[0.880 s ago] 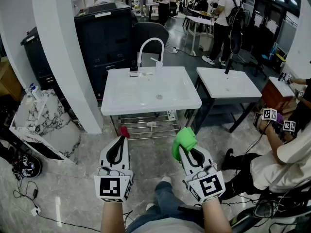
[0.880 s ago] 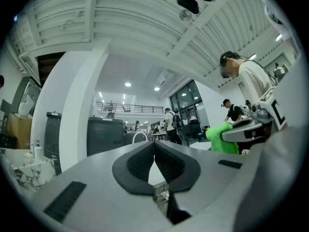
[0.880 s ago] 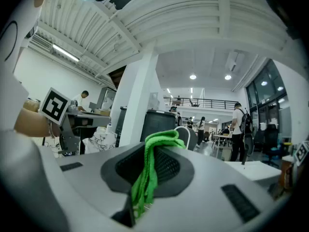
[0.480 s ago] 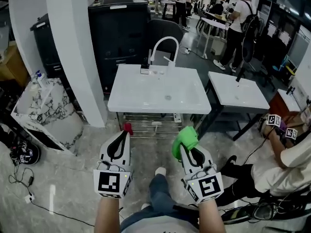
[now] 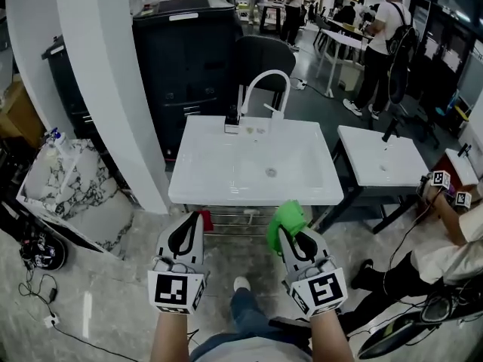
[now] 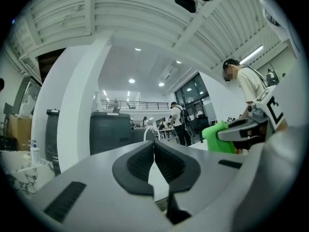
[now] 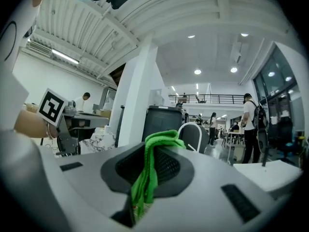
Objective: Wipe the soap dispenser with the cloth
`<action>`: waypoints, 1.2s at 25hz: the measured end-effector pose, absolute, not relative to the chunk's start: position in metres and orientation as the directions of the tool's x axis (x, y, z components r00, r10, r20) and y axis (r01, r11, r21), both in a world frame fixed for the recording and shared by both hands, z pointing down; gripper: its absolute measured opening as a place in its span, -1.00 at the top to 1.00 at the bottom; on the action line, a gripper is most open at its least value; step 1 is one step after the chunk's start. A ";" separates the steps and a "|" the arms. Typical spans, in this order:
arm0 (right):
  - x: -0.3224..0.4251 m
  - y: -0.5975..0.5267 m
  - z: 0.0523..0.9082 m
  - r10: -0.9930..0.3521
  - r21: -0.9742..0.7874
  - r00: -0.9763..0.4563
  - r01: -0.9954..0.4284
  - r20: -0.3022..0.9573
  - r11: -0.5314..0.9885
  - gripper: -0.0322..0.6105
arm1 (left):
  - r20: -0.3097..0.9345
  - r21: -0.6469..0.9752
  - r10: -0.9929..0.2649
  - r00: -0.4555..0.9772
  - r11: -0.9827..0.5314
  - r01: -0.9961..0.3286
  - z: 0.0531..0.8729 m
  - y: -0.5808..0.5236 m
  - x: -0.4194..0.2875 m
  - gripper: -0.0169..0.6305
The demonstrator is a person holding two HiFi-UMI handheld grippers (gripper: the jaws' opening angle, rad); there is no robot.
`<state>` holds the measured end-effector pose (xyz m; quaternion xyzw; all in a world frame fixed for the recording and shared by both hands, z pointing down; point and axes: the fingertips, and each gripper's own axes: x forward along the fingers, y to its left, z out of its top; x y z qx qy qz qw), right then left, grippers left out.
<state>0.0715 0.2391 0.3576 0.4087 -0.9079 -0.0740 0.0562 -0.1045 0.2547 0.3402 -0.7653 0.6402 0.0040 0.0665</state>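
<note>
Head view shows the approach step: both grippers sit low in the frame, short of the sink (image 5: pixel 226 172), and no wiping has begun. The right gripper (image 5: pixel 290 236) is clamped on the green cloth (image 5: pixel 285 216), which bunches out past its tips at lower centre; the right gripper view confirms the fabric is pinched between the pads and trails down. The left gripper (image 5: pixel 195 217), at lower left of centre, has its jaws pressed together with nothing between them, as the left gripper view shows.

The dispenser (image 5: pixel 232 121) looks to be the small dark thing on the sink's back rim, just left of the tap (image 5: pixel 264 81) base in the upper middle of the frame, though it is too small to be sure. It is well apart from the cloth.

The next move, as I judge it, calls for carrying the cloth up-frame across the basin to that back rim and meeting the dispenser's side with the loose bunch. To steady the dispenser, the left gripper would first need to open
</note>
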 end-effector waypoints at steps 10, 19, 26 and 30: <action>0.046 0.082 0.351 -0.711 0.161 -0.700 -0.696 0.059 0.699 0.75 | -0.065 -0.101 -0.988 0.139 -0.133 -0.986 0.338 0.108 -0.123 0.90; 0.049 -0.002 0.361 -0.698 0.125 -0.712 -0.688 0.078 0.715 0.75 | -0.019 -0.064 -0.988 0.154 -0.152 -0.986 0.351 0.022 -0.117 0.90; 0.047 -0.036 0.373 -0.719 0.094 -0.688 -0.713 0.096 0.695 0.75 | 0.009 -0.007 -0.968 0.250 -0.250 -0.968 0.361 -0.023 -0.114 0.33; 0.046 -0.058 0.384 -0.741 0.072 -0.663 -0.738 0.108 0.671 0.75 | 0.004 0.007 -0.957 0.291 -0.291 -0.957 0.370 -0.056 -0.116 -0.03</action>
